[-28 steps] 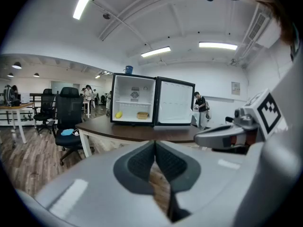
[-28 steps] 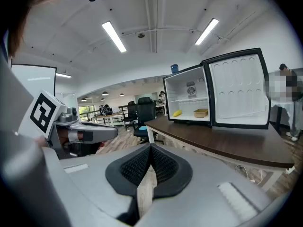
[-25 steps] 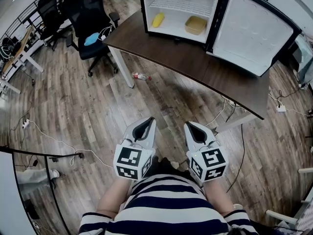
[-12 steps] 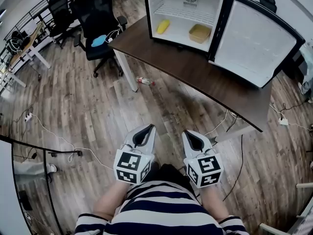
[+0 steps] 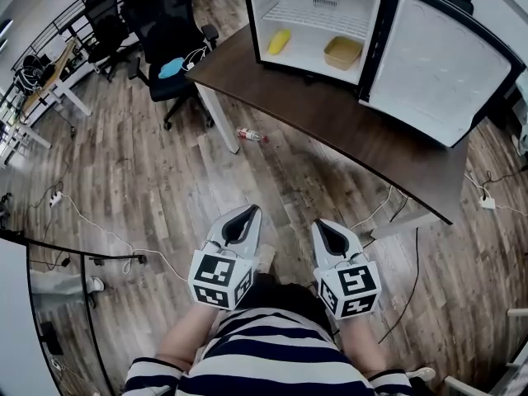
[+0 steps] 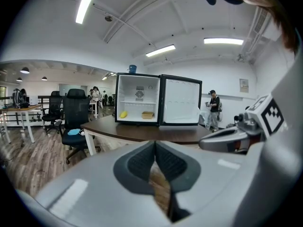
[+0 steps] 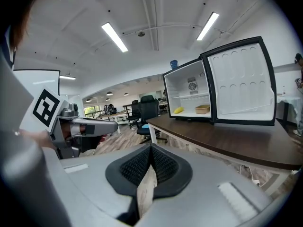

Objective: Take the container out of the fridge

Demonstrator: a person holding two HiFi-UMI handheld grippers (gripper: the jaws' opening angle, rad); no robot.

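A small white fridge (image 5: 313,15) stands on a dark wooden table (image 5: 330,118) with its door (image 5: 433,64) swung open to the right. On its floor sit a tan open container (image 5: 343,53) (image 6: 147,115) (image 7: 202,109) and, to its left, a yellow object (image 5: 279,41). My left gripper (image 5: 249,213) and right gripper (image 5: 322,224) are held close to my body, well short of the table. Both are shut with nothing between their tips.
A black office chair (image 5: 169,52) holding a blue item stands left of the table. A plastic bottle (image 5: 251,134) lies on the wood floor under the table edge. Cables (image 5: 107,238) run across the floor. People stand far off in the left gripper view.
The view has shifted slightly, so the fridge and table sit a little nearer and to the right. Both grippers stay shut and close to my body.
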